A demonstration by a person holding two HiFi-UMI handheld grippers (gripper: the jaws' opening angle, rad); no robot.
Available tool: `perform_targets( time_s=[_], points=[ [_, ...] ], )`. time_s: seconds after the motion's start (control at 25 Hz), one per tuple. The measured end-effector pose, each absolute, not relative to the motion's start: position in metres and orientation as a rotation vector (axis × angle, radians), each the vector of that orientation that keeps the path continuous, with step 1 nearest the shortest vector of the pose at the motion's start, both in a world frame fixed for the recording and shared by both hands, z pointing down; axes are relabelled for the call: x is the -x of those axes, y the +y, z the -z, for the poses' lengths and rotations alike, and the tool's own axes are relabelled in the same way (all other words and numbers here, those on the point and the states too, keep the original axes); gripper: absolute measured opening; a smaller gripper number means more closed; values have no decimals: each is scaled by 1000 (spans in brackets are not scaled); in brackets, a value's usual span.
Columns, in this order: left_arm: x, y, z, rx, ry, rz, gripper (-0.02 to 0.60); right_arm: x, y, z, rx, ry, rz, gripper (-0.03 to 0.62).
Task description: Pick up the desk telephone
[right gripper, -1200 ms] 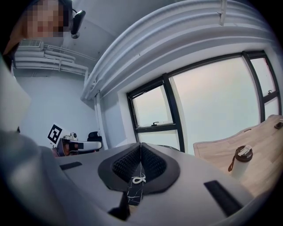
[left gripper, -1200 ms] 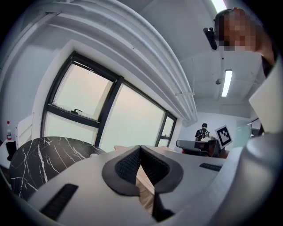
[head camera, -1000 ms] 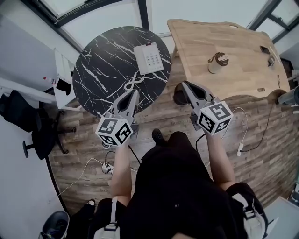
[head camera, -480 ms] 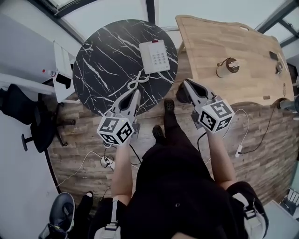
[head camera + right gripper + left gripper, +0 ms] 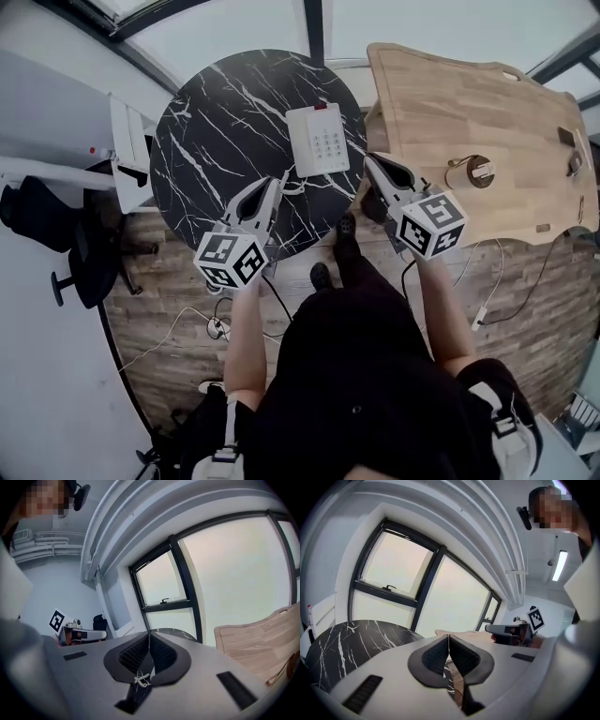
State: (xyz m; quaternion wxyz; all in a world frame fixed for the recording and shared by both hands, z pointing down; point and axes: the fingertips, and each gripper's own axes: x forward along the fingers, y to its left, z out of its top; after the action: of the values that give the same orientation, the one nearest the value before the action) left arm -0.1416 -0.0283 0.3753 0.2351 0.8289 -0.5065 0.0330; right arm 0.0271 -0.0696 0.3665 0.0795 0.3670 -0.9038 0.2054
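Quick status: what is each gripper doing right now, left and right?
Left gripper: closed, nothing between its jaws.
Right gripper: closed, nothing between its jaws.

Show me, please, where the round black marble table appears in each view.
Head view: black marble table upper centre-left.
Left gripper view: lower left, beside the jaws.
Right gripper view: a sliver just above the jaws.
Shared landmark: the wooden table on its right in all three.
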Motion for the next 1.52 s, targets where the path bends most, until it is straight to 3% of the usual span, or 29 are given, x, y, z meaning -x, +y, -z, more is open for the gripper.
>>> perform_targets(
  time_s=[0.76,1.04,1.52],
  points=[
    [127,-117,-433,-2084,-1423,-182,17,-31,-188,-429,-966,-2630,-798,35],
    [128,-120,-462,-2013,-1400,-209,18,-27,-186,-469,-882,-2529,-886,173],
    [129,-132,-532,-1928,-1281,-260,23,-8,-184,-545,-814,-2355,-985,252]
  ],
)
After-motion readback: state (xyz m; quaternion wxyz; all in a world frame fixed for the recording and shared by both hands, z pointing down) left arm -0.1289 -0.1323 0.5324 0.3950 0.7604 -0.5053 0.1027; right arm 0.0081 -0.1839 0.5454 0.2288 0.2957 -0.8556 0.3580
